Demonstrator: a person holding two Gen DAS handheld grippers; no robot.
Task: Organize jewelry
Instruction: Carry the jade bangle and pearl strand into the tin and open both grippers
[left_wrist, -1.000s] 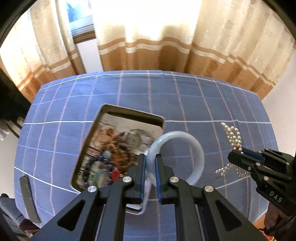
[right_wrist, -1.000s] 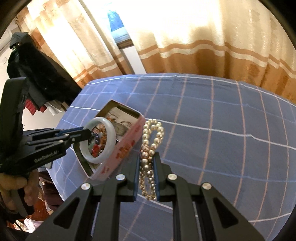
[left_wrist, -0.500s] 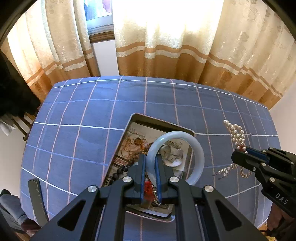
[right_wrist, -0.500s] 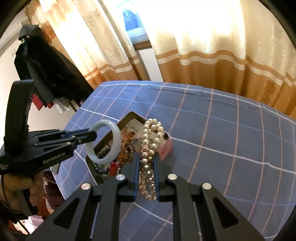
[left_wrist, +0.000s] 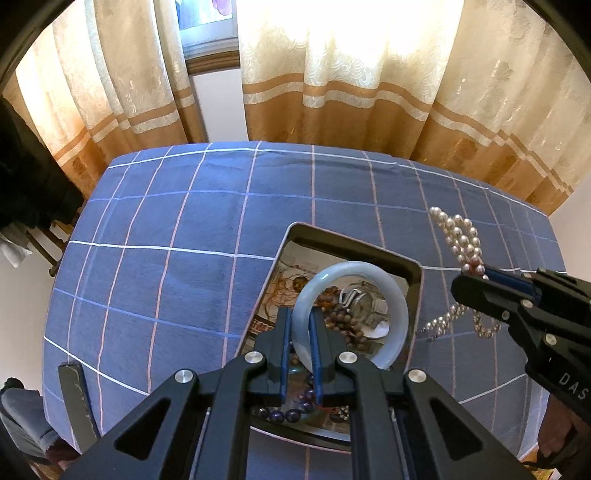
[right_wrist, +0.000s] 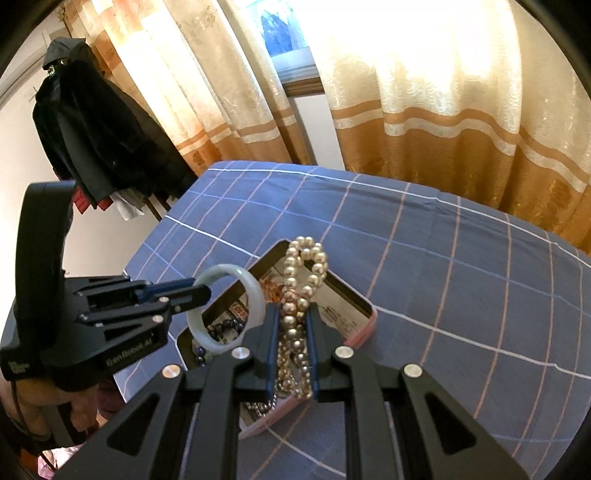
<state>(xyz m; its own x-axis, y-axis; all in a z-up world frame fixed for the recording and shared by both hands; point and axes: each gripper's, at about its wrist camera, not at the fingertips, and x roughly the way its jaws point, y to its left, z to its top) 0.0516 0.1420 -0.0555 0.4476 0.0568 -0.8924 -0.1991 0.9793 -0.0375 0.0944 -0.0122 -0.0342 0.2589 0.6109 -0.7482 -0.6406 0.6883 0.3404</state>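
Carry-to-box step: left tool (left_wrist: 299, 354) clamped the jade bangle (left_wrist: 352, 314) over the open tin (left_wrist: 413, 321), right tool (right_wrist: 291, 350) pinched the pearl strand (right_wrist: 301, 280) just beside it on the blue-checked desk (left_wrist: 184, 277); next likely lowering, then releasing inside.

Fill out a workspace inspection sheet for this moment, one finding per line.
Surface: blue checked cloth, bare around the tin.
Job's things: open tin holding bead bracelets and a watch; jade bangle; pearl strand.
Clutter: dark flat strip at the cloth's near left edge.
Grippers: left gripper shut on the bangle above the tin; right gripper shut on the pearls.
Cables: nothing seen.
Surroundings: curtains, window, hanging dark coat.
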